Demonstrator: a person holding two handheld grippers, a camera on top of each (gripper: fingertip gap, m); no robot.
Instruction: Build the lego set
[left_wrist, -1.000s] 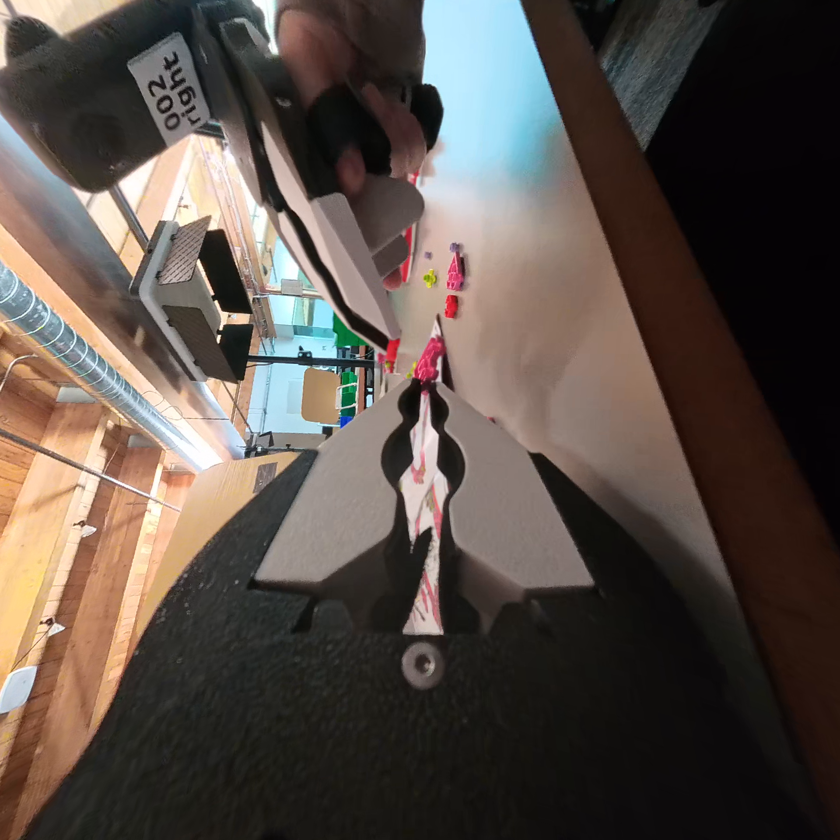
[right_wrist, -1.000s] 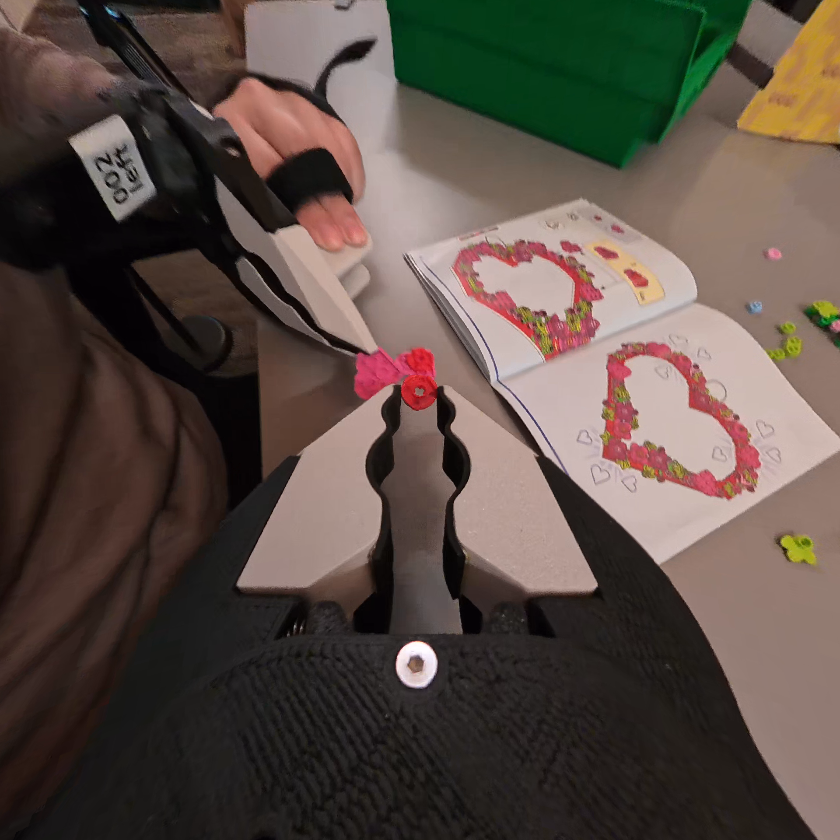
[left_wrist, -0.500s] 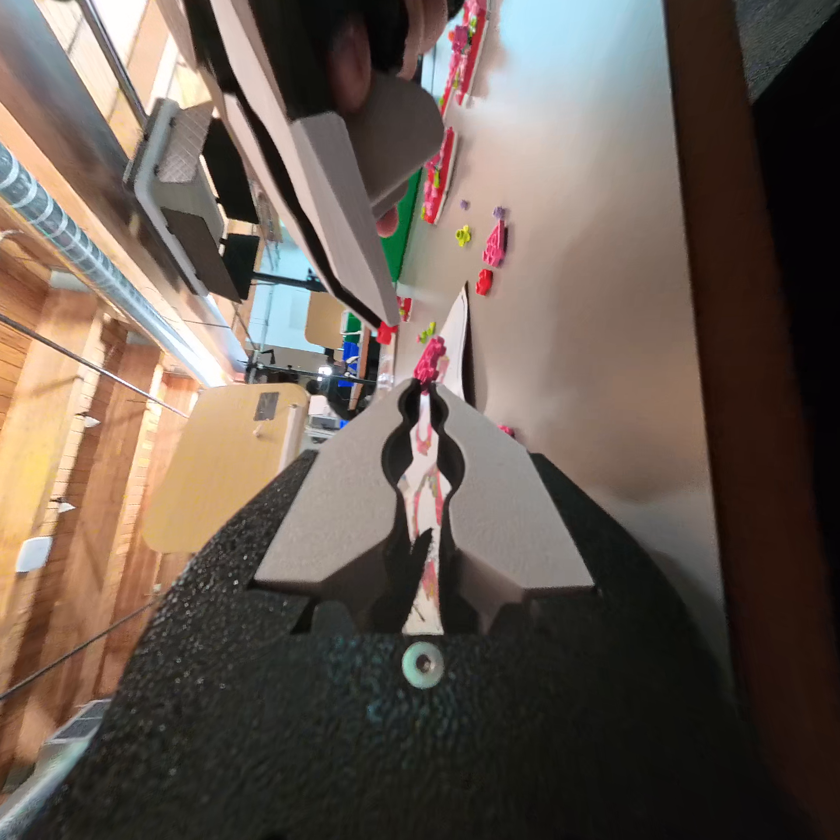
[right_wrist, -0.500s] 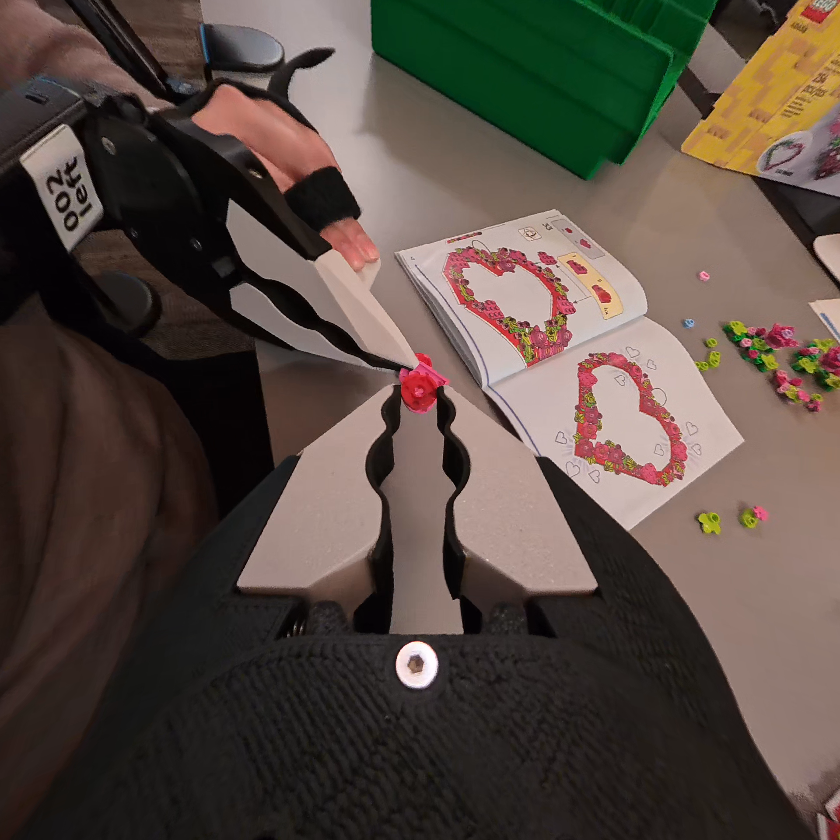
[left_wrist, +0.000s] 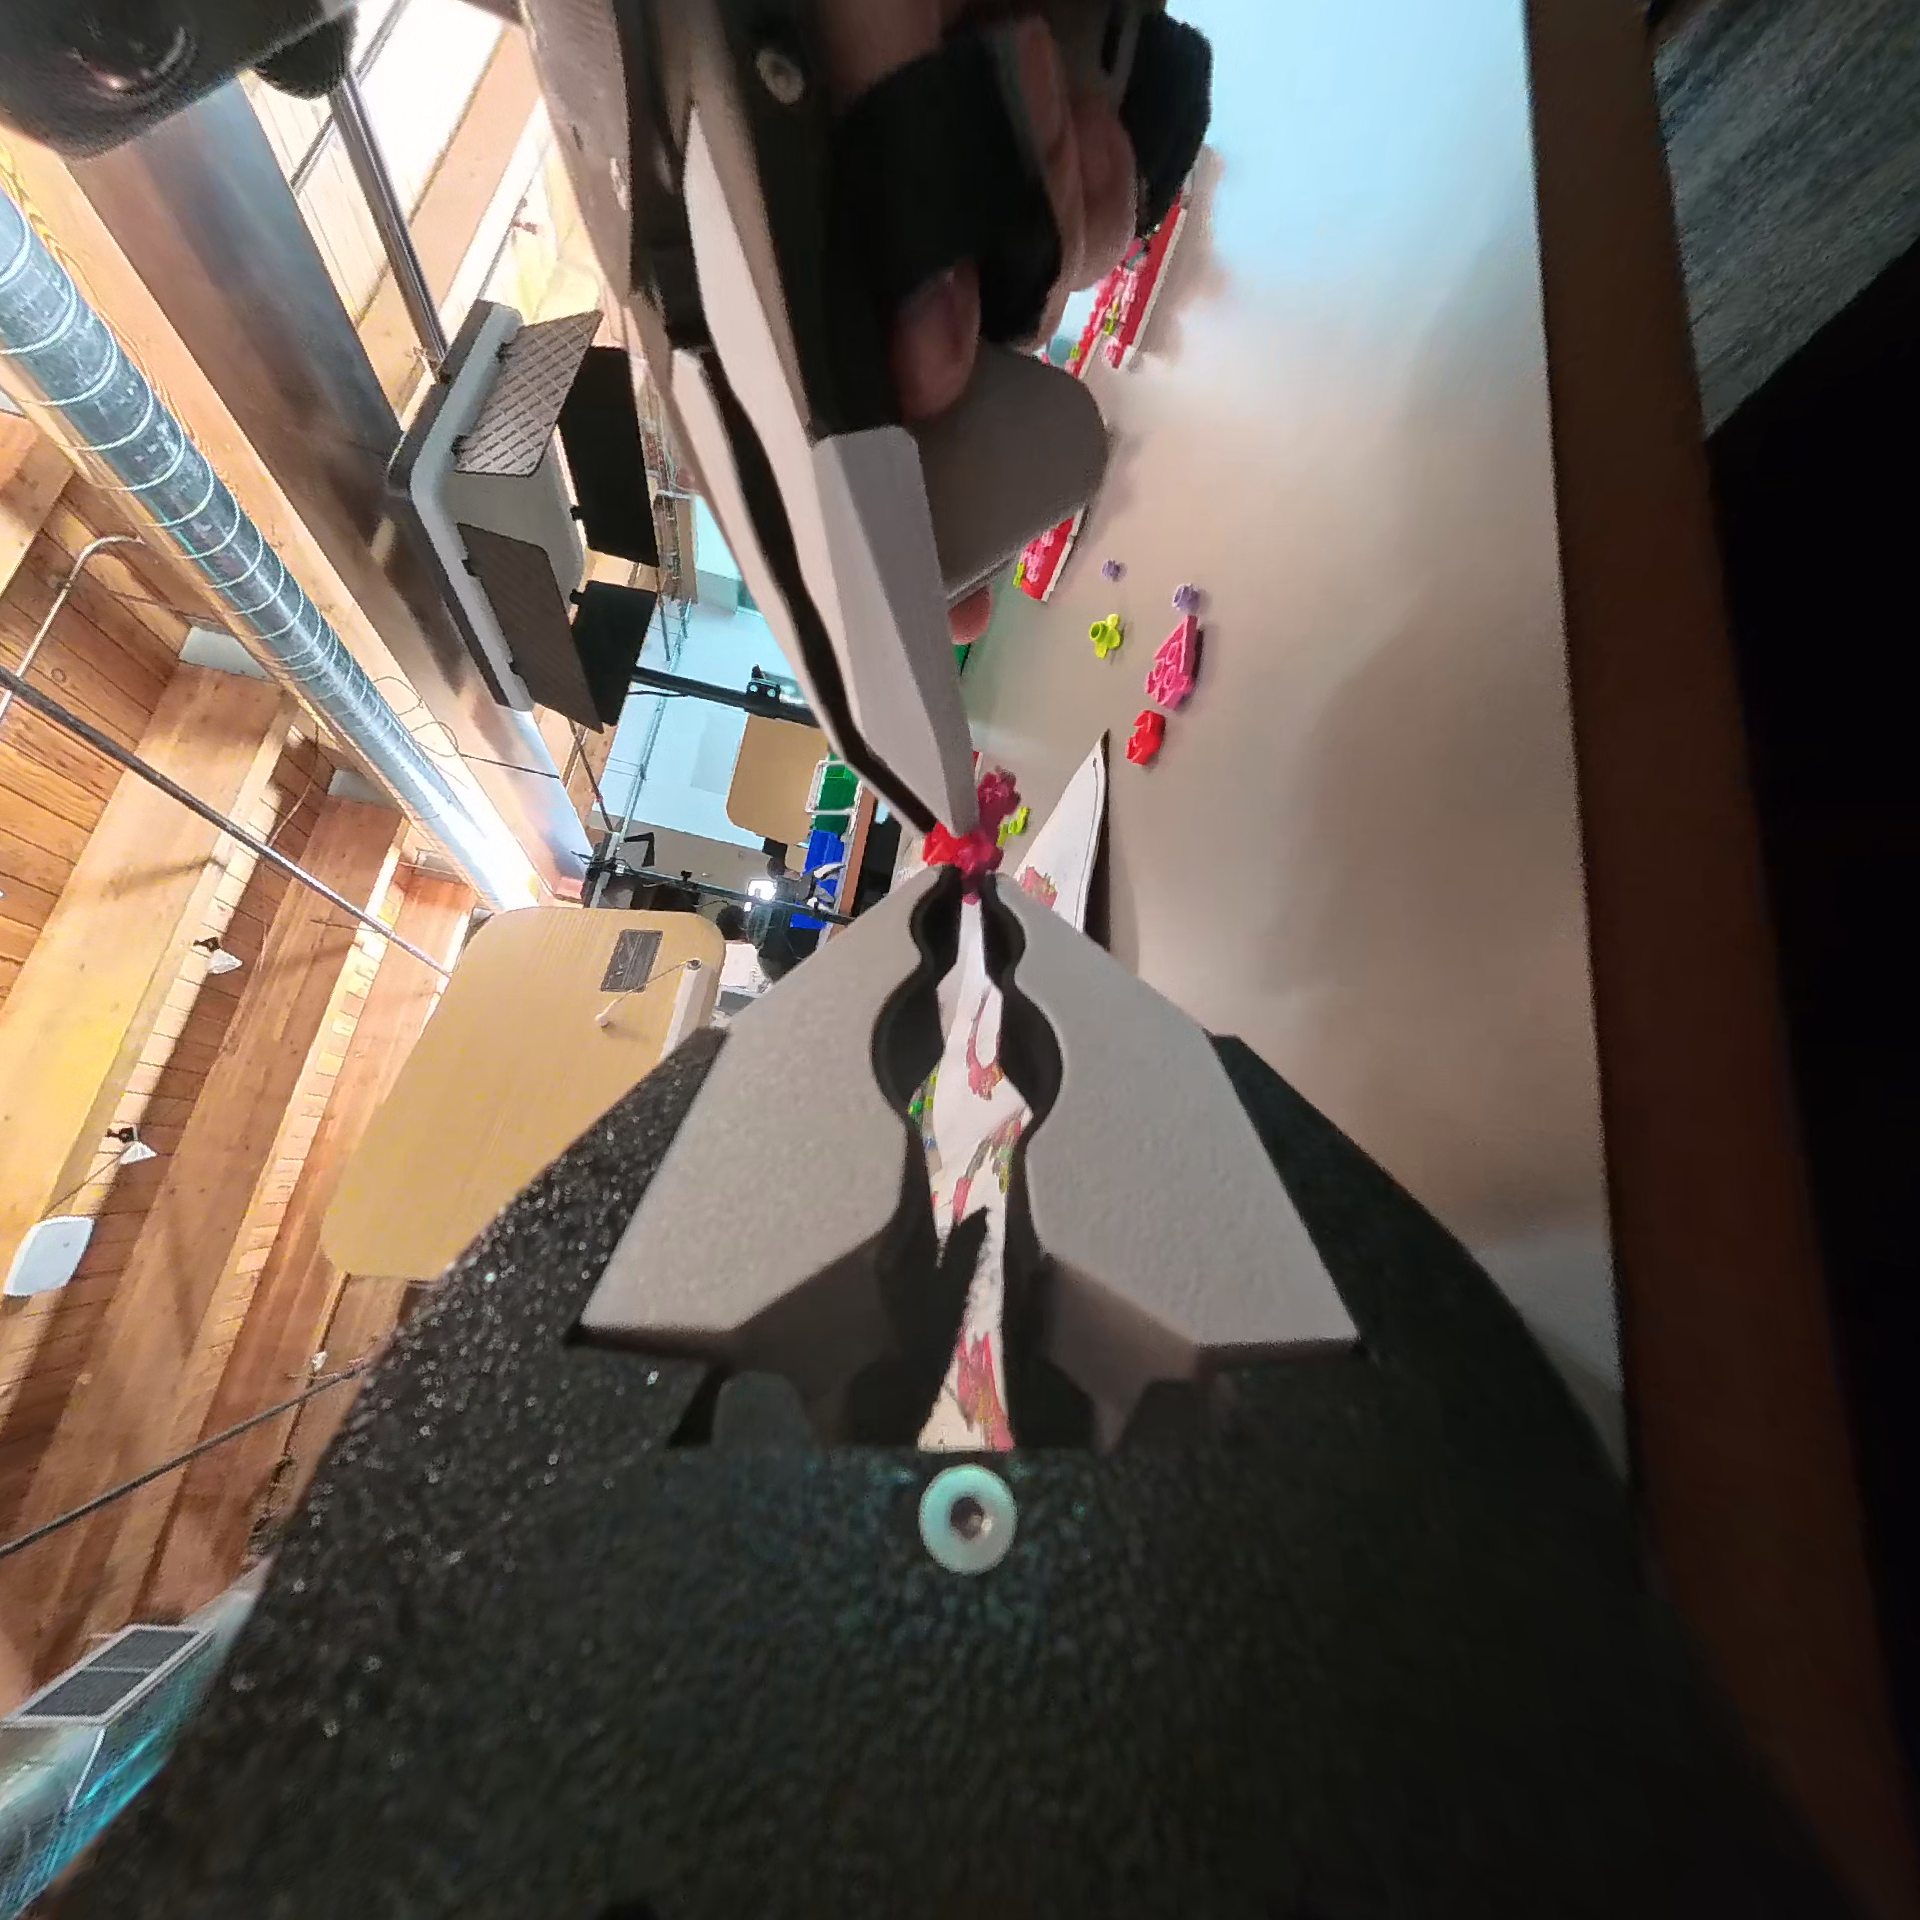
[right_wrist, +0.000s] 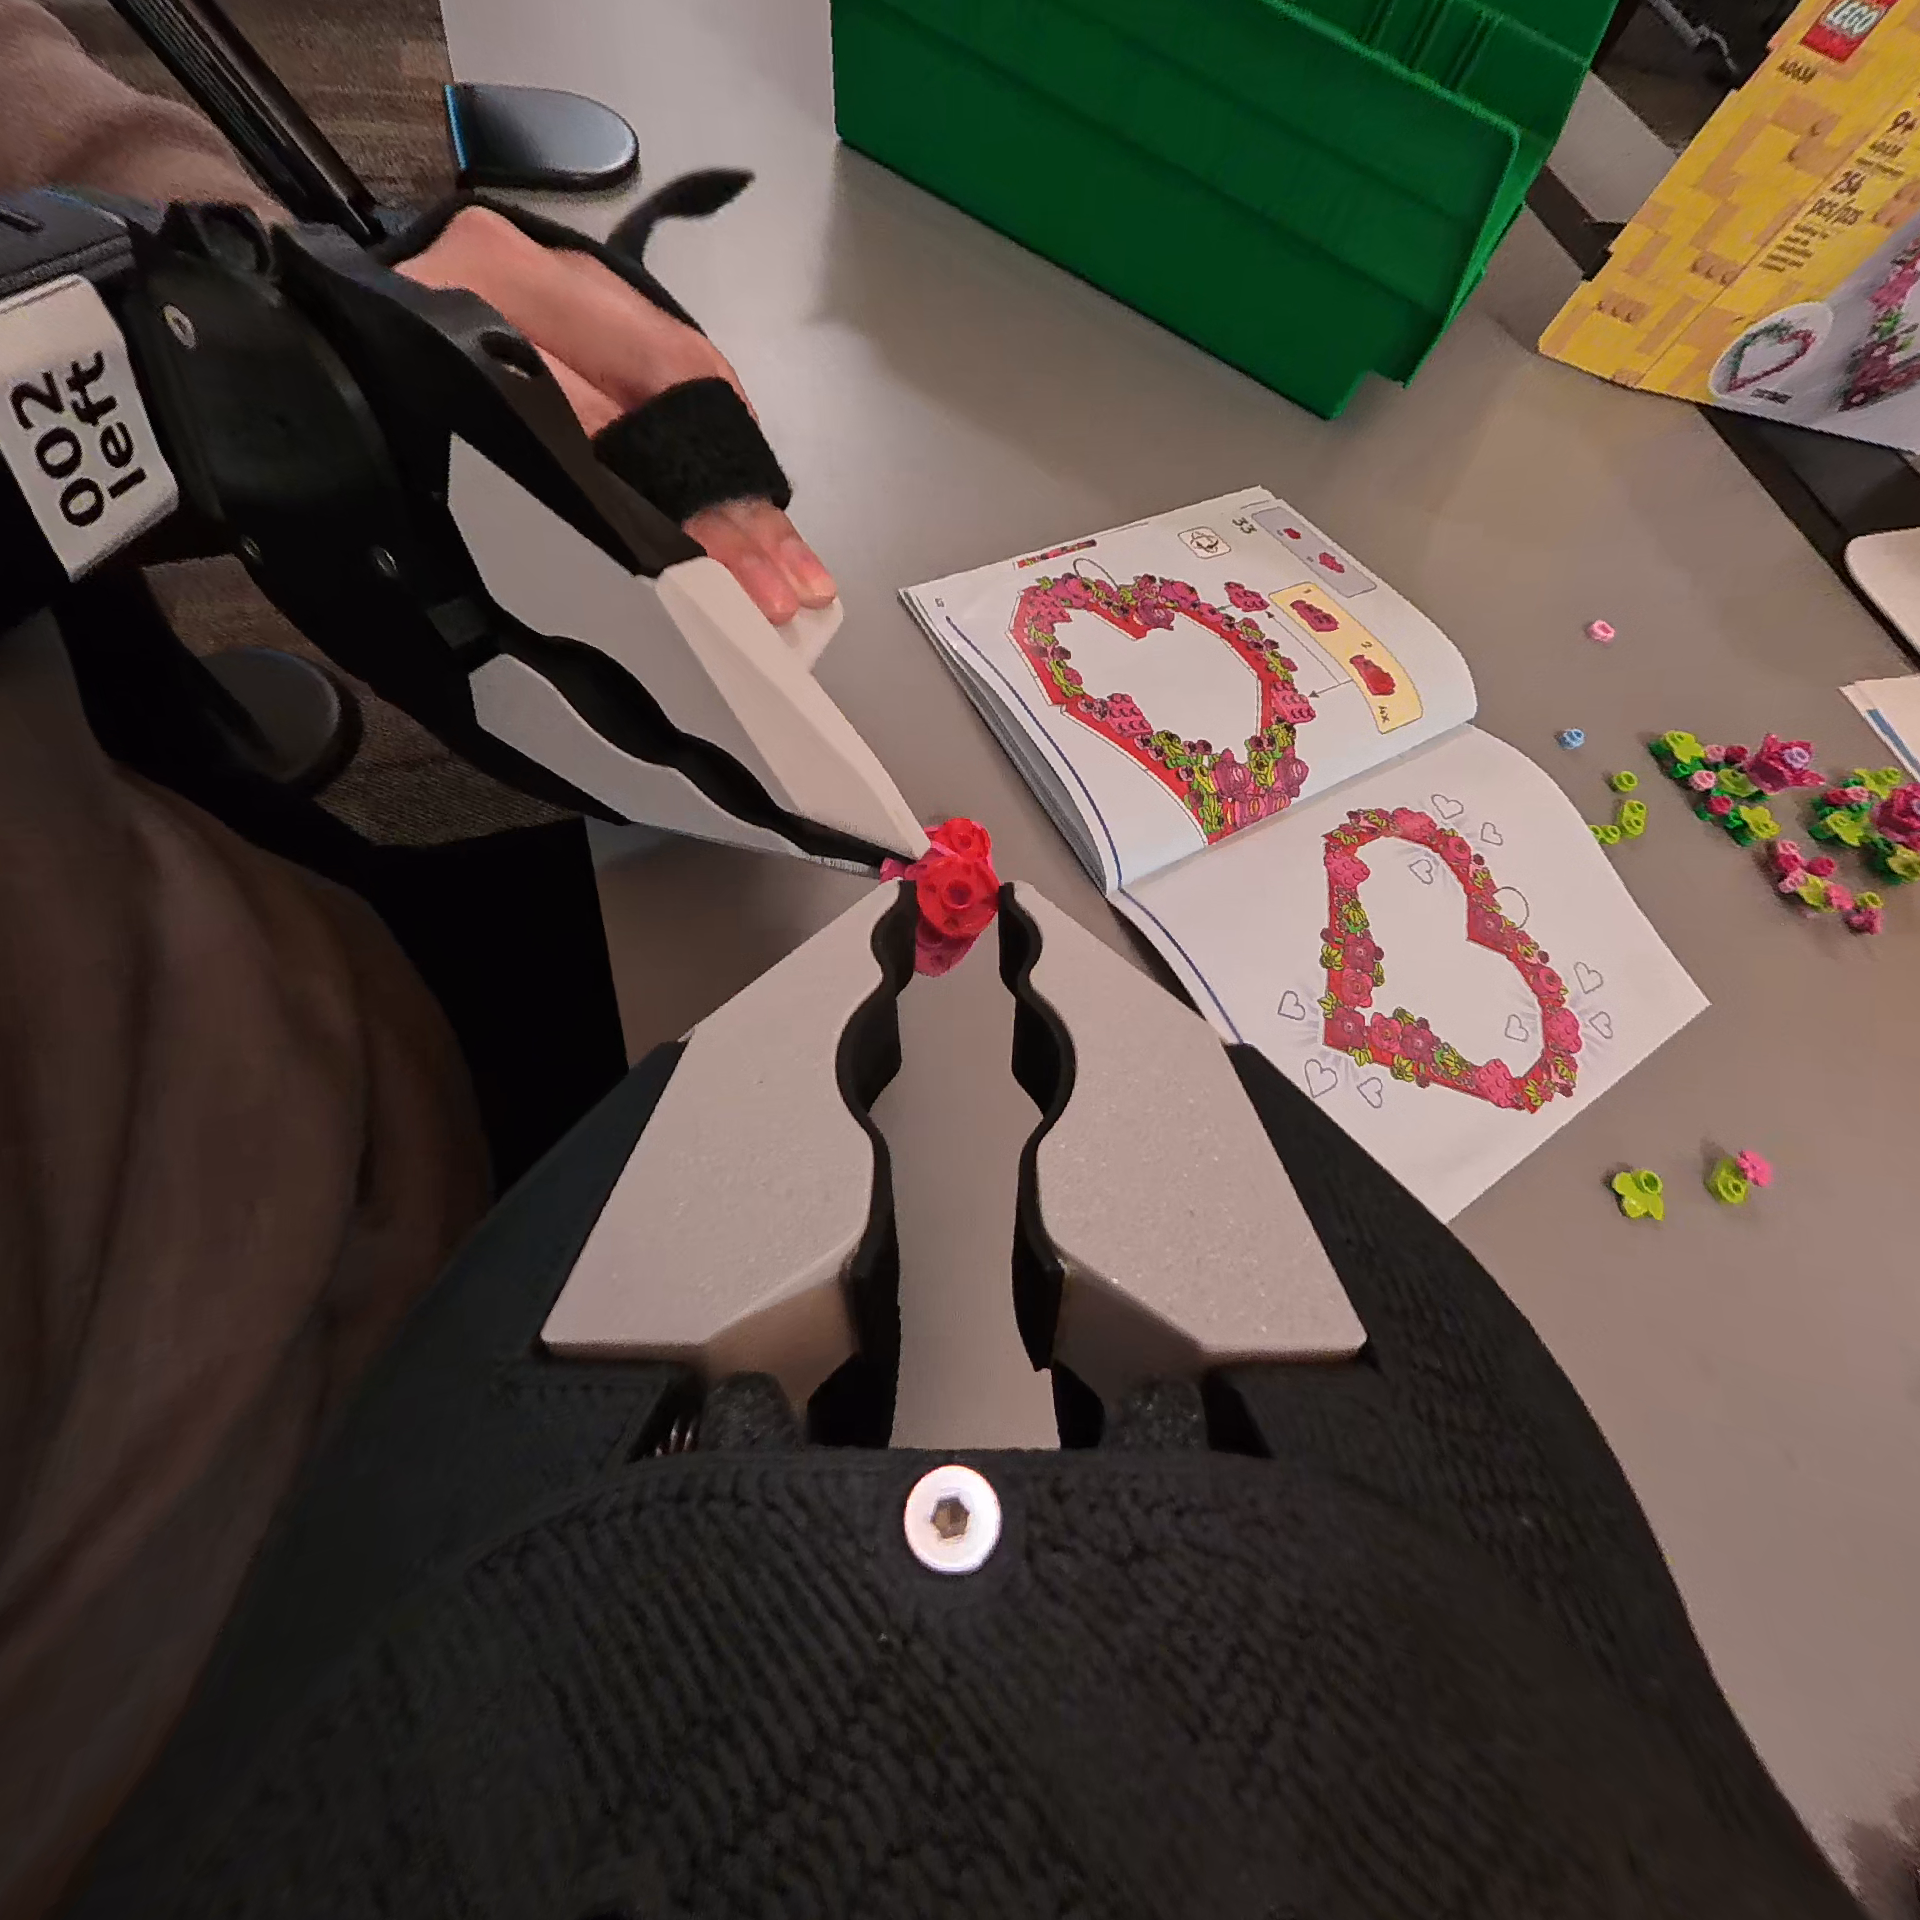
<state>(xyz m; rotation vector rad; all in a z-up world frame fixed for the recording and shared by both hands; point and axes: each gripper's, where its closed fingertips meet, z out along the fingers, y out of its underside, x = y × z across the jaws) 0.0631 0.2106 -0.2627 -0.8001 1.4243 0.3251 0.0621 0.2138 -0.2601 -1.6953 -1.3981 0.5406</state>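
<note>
The grey desk (right_wrist: 1039, 395) carries an open instruction booklet (right_wrist: 1299, 831), green bins (right_wrist: 1195, 156), a yellow box (right_wrist: 1756, 239) and loose flower pieces (right_wrist: 1787, 800) toward its right edge.

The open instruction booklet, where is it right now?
In the right wrist view the instruction booklet lies open on the grey table, right of the right gripper, in front of the green bins.

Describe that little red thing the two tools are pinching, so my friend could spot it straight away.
Start at the open instruction booklet with heart pictures on the grey table. Just left of it, two pairs of pale fingers meet tip to tip. Between them sits a small red and pink lego cluster, the only pieces held off the table, unlike the loose green and pink pieces scattered to the booklet's right.
</note>
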